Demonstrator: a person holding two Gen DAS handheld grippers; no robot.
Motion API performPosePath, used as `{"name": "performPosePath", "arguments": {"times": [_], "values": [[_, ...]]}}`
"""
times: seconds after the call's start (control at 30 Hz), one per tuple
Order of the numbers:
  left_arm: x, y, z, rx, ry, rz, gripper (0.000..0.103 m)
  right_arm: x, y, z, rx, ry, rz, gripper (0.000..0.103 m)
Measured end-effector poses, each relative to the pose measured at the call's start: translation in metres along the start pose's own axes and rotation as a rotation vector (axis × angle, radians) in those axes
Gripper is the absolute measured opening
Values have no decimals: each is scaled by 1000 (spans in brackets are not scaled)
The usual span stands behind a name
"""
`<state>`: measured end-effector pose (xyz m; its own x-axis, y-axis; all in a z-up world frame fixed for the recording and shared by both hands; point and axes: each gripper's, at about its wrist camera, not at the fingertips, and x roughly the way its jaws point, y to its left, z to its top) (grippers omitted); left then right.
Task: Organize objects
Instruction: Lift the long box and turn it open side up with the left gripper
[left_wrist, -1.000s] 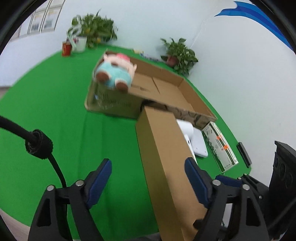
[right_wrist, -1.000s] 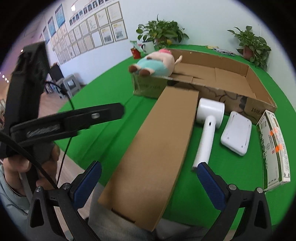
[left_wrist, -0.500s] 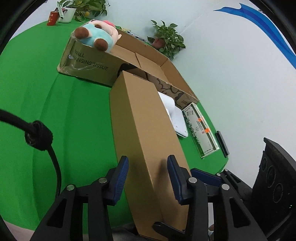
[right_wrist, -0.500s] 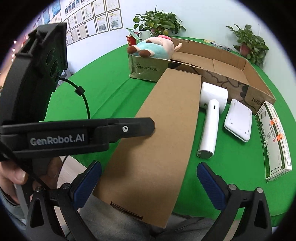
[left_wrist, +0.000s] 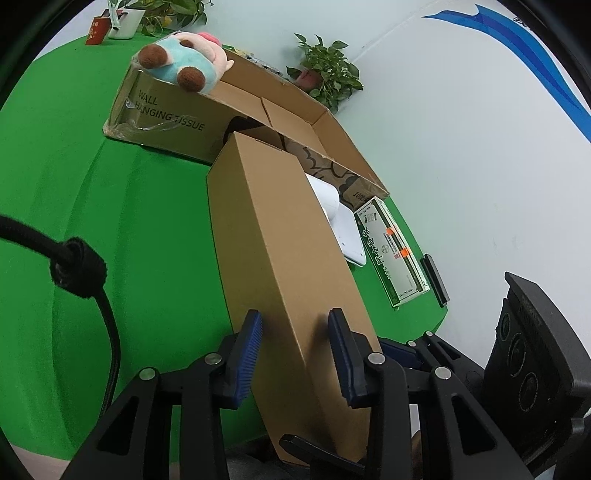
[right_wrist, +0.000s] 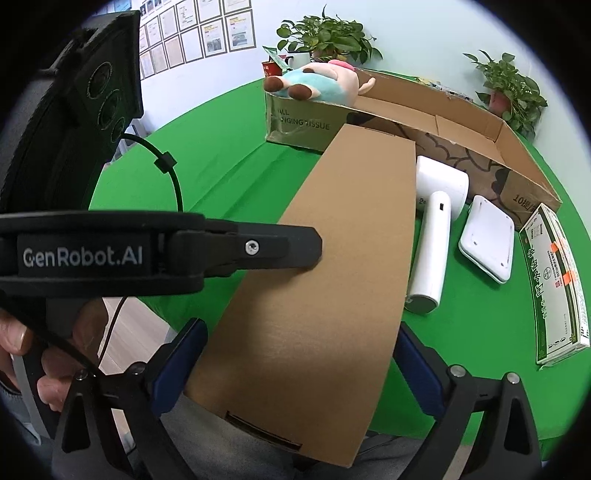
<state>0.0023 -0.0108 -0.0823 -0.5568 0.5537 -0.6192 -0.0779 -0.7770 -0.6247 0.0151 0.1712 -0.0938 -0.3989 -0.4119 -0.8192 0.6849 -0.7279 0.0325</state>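
Your left gripper (left_wrist: 295, 334) clamps the long cardboard box (right_wrist: 332, 236) at its near end — its far end points to 12 o'clock. Your right gripper (right_wrist: 299, 352) straddles the box, pads on both edges.

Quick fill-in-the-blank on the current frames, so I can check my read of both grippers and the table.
1. Both grippers close on the long ____ box: left gripper across its narrow dimension, right gripper across its wide face.
2. The plush toy lies on the corner of the open carton printed WALL HANGING ____.
3. The white handheld device lies between the long box and the flat white ____.
4. The tablecloth is ____.

Missing words: cardboard; TISSUE; case; green
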Motion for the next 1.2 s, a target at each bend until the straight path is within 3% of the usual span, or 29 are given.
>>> {"name": "performPosePath", "arguments": {"times": [0.17,0.3,0.47,0.83,0.93,1.2], "values": [[-7,2,-2,-12,-24,18,44,-5,-12,-1,57,-27,63,89],[-8,11,-2,-45,-31,56,71,-6,-23,3,124,-35,166,86],[-9,19,1,-87,-39,27,72,-5,-33,4,219,-42,290,86],[-7,-12,17,-28,-27,130,65,4,-60,5,333,-3,474,88],[-2,-26,20,0,-7,132,64,-1,-64,4,307,-8,449,90],[14,-45,21,15,12,126,64,-35,-56,6,123,-59,173,91]]}}
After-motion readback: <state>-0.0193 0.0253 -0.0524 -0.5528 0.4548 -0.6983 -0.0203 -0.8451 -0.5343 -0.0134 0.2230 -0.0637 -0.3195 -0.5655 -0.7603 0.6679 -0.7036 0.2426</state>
